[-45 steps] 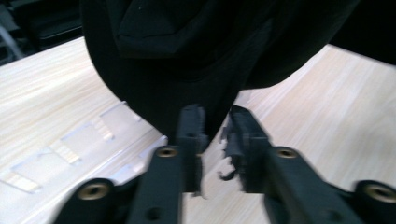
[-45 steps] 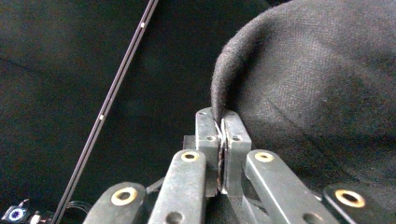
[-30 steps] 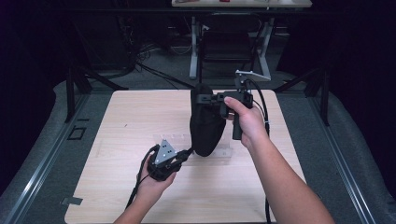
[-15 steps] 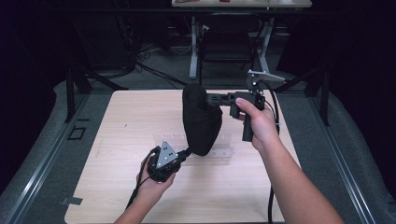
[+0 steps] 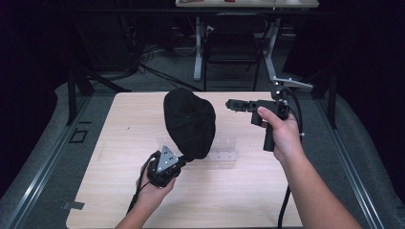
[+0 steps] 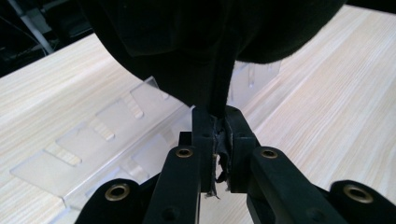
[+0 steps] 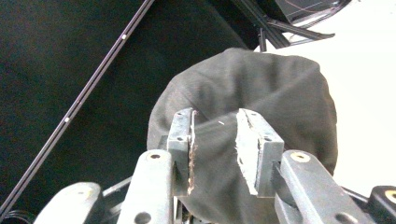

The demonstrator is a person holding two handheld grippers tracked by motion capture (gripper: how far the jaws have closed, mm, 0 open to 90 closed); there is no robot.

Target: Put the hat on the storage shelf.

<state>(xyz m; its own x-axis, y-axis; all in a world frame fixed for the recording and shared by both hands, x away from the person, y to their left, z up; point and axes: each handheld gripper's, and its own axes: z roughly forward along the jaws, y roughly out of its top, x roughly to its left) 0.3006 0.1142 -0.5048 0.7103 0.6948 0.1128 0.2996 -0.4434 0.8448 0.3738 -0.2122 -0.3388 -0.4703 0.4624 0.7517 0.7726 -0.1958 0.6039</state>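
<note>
- Nearest us in the high view, the person's left hand (image 5: 155, 183) comes in from the bottom edge and holds the left gripper (image 5: 177, 160) low over the pale wooden table (image 5: 119, 124), its grey three-cornered plate facing up and its cable trailing back along the forearm.
- In the left gripper view we see its two black jaws pressed together on a fold at the lower edge of the soft black fabric beanie (image 6: 210, 51); frayed threads show between the pads.
- The black fabric beanie (image 5: 189, 123) rises from that clamped edge and stands bulging upright near the middle of the table, its rounded crown toward the far edge.
- Beneath and just beyond the beanie lies a flat clear plastic strip with slots (image 5: 223, 151), resting on the wood; in the left gripper view the clear plastic strip (image 6: 93, 135) runs across under the hanging cloth.
- Farther off, to the right, the person's right hand (image 5: 282, 131) holds the right gripper (image 5: 232, 103) level above the table, pointed left toward the beanie, with a clear gap between its tips and the cloth.
- In the right gripper view its jaws stand apart, having just been opening, with nothing between the pads (image 7: 184, 135); the beanie (image 7: 261, 88) sits beyond them, not touched.
- Beyond the table we note dark floor, metal legs of a stand (image 5: 198, 52) and loose cables.
</note>
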